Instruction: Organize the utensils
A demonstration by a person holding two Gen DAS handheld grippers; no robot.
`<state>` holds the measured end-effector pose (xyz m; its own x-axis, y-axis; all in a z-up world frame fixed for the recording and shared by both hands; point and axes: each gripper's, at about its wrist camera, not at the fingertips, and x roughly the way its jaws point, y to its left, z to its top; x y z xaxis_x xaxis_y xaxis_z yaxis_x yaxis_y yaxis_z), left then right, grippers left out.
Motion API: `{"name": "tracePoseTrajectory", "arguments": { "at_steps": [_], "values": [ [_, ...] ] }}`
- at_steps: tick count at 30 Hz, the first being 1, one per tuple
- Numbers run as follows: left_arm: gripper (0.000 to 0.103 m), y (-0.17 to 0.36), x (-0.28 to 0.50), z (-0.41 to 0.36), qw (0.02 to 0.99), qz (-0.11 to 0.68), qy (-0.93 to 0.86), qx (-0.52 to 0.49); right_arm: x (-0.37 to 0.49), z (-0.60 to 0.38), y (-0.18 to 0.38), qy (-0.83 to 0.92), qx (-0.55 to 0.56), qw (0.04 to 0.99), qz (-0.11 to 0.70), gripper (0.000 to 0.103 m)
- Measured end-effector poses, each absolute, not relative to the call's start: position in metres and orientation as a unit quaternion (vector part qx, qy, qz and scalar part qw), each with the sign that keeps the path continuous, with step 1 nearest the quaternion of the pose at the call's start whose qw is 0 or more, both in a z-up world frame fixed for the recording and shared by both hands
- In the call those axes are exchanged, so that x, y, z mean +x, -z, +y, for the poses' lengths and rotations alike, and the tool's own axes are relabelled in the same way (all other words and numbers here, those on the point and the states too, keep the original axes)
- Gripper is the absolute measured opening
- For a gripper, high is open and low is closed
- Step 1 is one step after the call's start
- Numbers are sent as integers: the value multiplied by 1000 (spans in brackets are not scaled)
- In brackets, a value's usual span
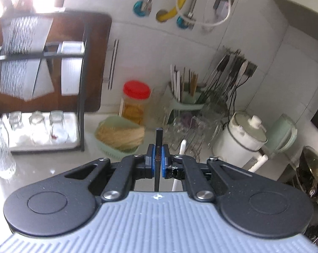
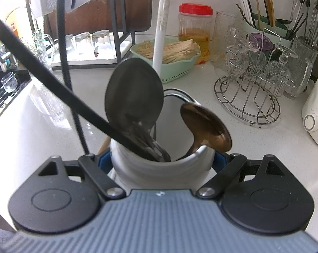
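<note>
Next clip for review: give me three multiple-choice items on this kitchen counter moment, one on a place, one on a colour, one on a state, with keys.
1. Where does the pale green basket of dried noodles sit?
A. On the counter, in front of the red-lidded plastic jar
B. Inside the wire glass rack
C. On the dish rack's shelf

2. What colour is the jar's lid?
A. Blue
B. Red
C. Yellow

3. What is the left hand-held gripper doing?
A. Open, empty
B. Shut on a thin black handle
C. Shut on a glass

Key: 1 A, the basket stands just before the jar; 2 B, the lid is plainly red; 3 B, the blue pads pinch the handle.
</note>
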<state>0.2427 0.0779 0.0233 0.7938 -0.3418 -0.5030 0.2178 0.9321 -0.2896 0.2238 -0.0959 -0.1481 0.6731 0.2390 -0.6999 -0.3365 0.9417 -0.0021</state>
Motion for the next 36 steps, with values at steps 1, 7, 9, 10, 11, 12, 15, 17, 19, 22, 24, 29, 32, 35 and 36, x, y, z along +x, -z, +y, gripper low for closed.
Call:
{"name": "tracePoseTrajectory", "arguments": {
  "at_steps": [1, 7, 9, 10, 11, 12, 15, 17, 19, 22, 24, 29, 32, 35, 36],
  "values": [
    [7, -28, 243, 77, 942, 279, 151, -108, 223, -96, 148, -157, -65, 913, 372, 91],
    [7, -55, 240, 70, 950, 248, 162, -99, 222, -95, 149, -155, -63, 914, 370, 91],
    [7, -63, 240, 68, 952, 241, 164, -94, 222, -95, 149, -155, -63, 914, 369, 91],
    [7, -65, 241, 66, 953, 238, 166, -92, 221, -95, 149, -154, -62, 915, 368, 91],
    [7, -67, 242, 65, 953, 236, 169, -90, 221, -95, 149, -154, -62, 915, 368, 91],
    [7, -69, 243, 63, 953, 235, 171, -89, 221, -95, 149, -154, -62, 915, 368, 91],
    [7, -72, 243, 58, 953, 231, 180, -82, 221, -95, 149, -154, -61, 915, 368, 91],
    [7, -73, 244, 53, 952, 231, 186, -75, 221, -95, 149, -154, -62, 915, 368, 91],
    [7, -72, 246, 50, 951, 228, 193, -75, 221, -95, 149, -154, -61, 915, 368, 91],
    [7, -67, 249, 44, 951, 231, 195, -70, 221, -95, 149, -155, -62, 915, 367, 91],
    [7, -62, 252, 41, 949, 238, 196, -71, 221, -95, 149, -155, -62, 915, 368, 91],
    [7, -45, 263, 38, 936, 275, 207, -67, 221, -96, 148, -156, -63, 915, 367, 91],
    [7, -39, 271, 33, 926, 310, 211, -47, 221, -97, 148, -158, -62, 915, 367, 91],
    [7, -39, 279, 29, 910, 342, 230, -39, 221, -96, 149, -158, -64, 915, 366, 91],
    [7, -39, 282, 28, 906, 351, 234, -36, 222, -96, 149, -159, -63, 915, 365, 91]
  ]
}}
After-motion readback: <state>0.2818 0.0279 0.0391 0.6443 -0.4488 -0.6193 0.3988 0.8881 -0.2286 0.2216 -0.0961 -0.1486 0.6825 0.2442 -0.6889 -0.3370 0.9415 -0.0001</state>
